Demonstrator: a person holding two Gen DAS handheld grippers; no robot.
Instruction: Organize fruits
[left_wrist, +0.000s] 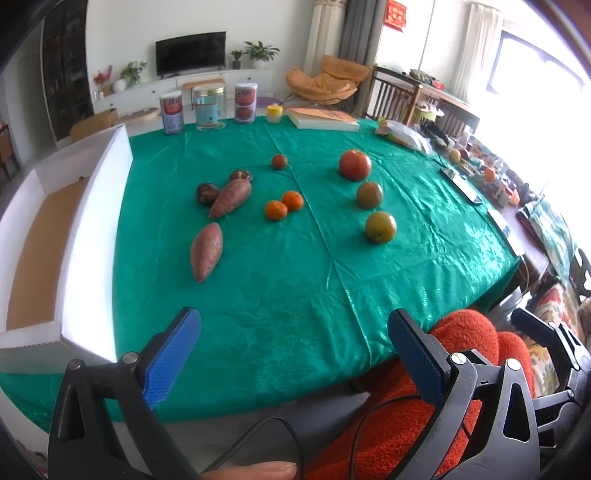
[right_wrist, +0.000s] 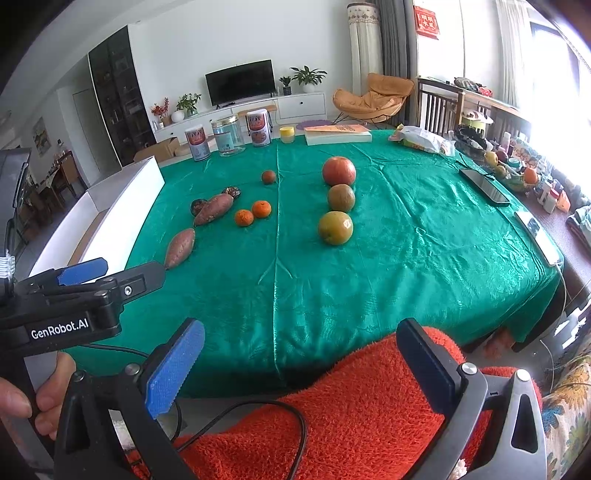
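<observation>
On the green tablecloth (left_wrist: 280, 288) lie two sweet potatoes (left_wrist: 207, 252) (left_wrist: 232, 198), two small oranges (left_wrist: 276, 210) (left_wrist: 293, 200), two dark round fruits (left_wrist: 206, 193), a small reddish fruit (left_wrist: 279, 161), a big red-orange fruit (left_wrist: 355, 164) and two green-brown fruits (left_wrist: 369, 194) (left_wrist: 381, 227). The same fruits show in the right wrist view, with the nearest green-brown fruit (right_wrist: 335, 228) in the middle. My left gripper (left_wrist: 295, 354) is open and empty over the near table edge. My right gripper (right_wrist: 301, 365) is open and empty, short of the table. The left gripper also shows in the right wrist view (right_wrist: 107, 271).
A white box with a brown floor (left_wrist: 55, 236) stands along the table's left edge. Cans and a jar (left_wrist: 208, 108), a yellow cup (left_wrist: 274, 113) and a book (left_wrist: 323, 119) line the far edge. Phones (right_wrist: 484, 186) and clutter sit at the right. An orange fuzzy cloth (right_wrist: 351, 406) lies below the grippers.
</observation>
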